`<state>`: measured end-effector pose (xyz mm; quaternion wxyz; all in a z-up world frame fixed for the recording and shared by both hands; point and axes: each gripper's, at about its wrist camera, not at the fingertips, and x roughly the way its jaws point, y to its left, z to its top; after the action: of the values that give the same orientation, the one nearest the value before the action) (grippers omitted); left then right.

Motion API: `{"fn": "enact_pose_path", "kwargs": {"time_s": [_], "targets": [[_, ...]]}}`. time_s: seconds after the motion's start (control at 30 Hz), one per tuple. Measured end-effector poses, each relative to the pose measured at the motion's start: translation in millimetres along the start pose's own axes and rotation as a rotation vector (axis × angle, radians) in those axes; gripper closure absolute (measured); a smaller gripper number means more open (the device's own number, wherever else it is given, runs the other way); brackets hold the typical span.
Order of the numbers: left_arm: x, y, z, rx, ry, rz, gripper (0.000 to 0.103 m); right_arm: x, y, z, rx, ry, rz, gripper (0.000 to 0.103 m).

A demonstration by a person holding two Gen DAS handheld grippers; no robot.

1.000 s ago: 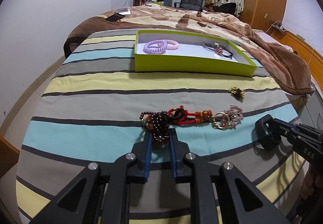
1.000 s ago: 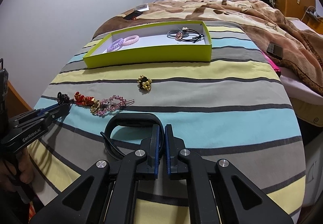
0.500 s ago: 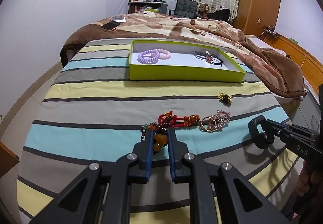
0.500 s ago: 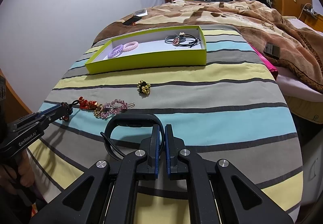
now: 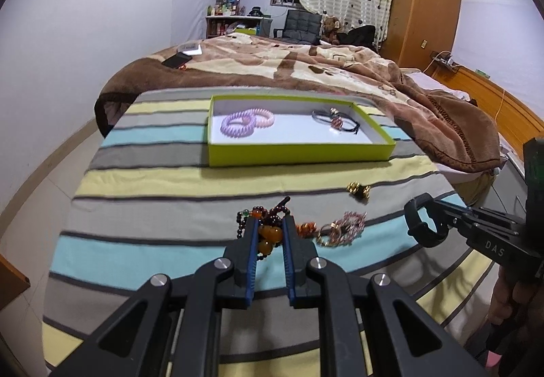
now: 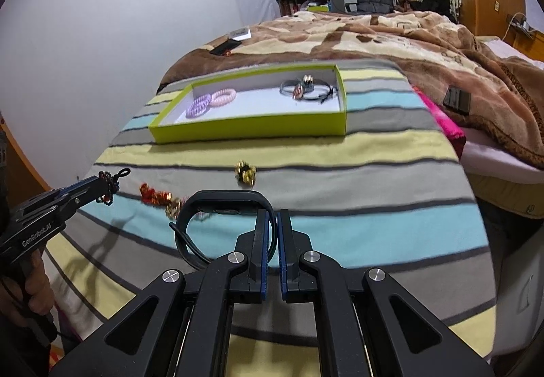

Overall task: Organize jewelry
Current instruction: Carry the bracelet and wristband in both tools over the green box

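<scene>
Hair ties (image 5: 247, 123) in tray (image 5: 299, 156)

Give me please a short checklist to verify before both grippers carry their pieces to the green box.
1. Left gripper shut on the dark beaded bracelet with amber beads: ok.
2. Bracelet fully clear of the striped bedspread: cannot tell; part of it hangs below the fingers.
3. Right gripper shut on the black wristband: ok.
4. Shallow lime-green box has free white floor in the middle: ok.
5. Pieces left on the bedspread, the red and gold charm and the gold clip, not snagged on the bracelet: cannot tell.
</scene>
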<state>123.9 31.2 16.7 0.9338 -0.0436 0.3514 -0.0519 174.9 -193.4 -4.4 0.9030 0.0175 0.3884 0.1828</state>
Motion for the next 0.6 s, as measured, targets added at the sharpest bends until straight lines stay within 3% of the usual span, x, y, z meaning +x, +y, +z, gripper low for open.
{"fn": "enact_pose_path", "kwargs": {"time_s": [0.3, 0.6], "targets": [[3, -14, 36, 0.076, -0.049, -0.013, 0.089, 3, 0, 34, -0.03, -0.04, -0.007, 0.098], [35, -11, 65, 0.081, -0.04, -0.011, 0.089, 24, -5, 66, -0.048, -0.041, -0.022, 0.098]]}}
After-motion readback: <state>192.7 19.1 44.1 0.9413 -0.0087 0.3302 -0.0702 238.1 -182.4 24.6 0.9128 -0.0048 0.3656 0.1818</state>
